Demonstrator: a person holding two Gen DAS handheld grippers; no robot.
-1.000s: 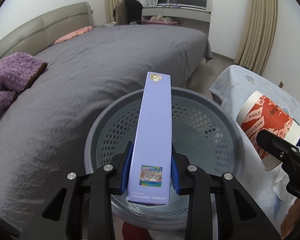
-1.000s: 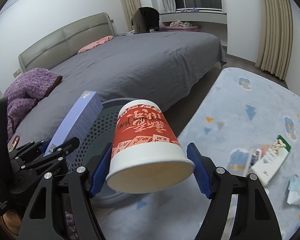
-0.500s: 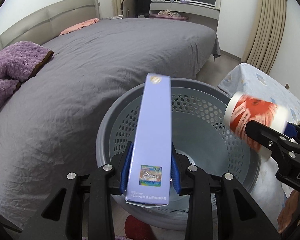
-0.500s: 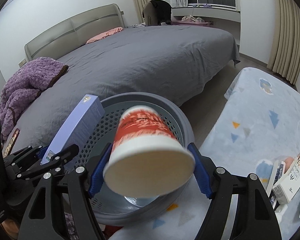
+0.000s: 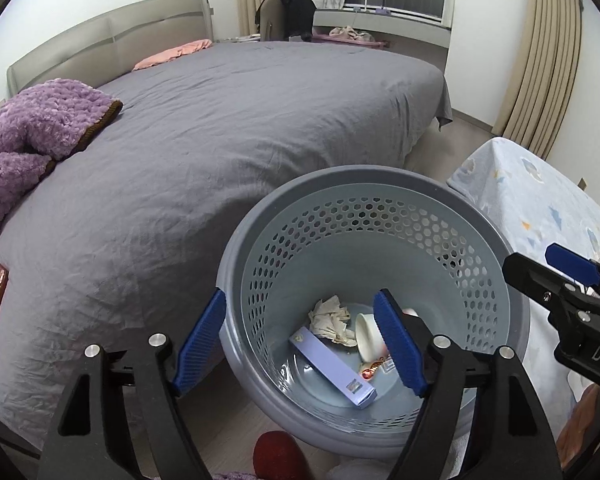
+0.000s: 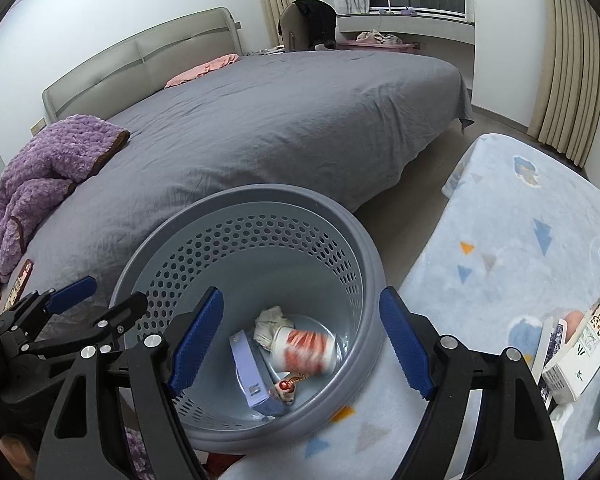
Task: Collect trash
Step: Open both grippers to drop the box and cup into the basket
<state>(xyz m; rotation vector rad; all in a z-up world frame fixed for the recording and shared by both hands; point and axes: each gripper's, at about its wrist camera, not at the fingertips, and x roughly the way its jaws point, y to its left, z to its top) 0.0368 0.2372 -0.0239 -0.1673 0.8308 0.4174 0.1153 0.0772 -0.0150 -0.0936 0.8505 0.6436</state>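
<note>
A grey perforated trash basket [image 5: 380,176] stands on the floor beside the bed; it also shows in the right wrist view [image 6: 260,196]. Inside lie a lilac Disney box [image 5: 332,368], a red-and-white paper cup [image 6: 304,350], a crumpled tissue [image 5: 330,316] and a small wrapper [image 6: 286,386]. My left gripper [image 5: 302,340] is open and empty above the basket's left rim. My right gripper [image 6: 300,342] is open and empty above the basket. More trash, a white carton [image 6: 580,348] and packets, lies on the blue blanket [image 6: 520,240] at the right.
A large bed with a grey cover [image 5: 240,120] fills the left and back, with a purple throw [image 5: 32,128] on it. Beige curtains [image 5: 540,60] hang at the right. A red object [image 5: 276,456] lies on the floor below the basket.
Both grippers have opened. The lilac box and the paper cup have dropped from them into the basket and lie at its bottom.
</note>
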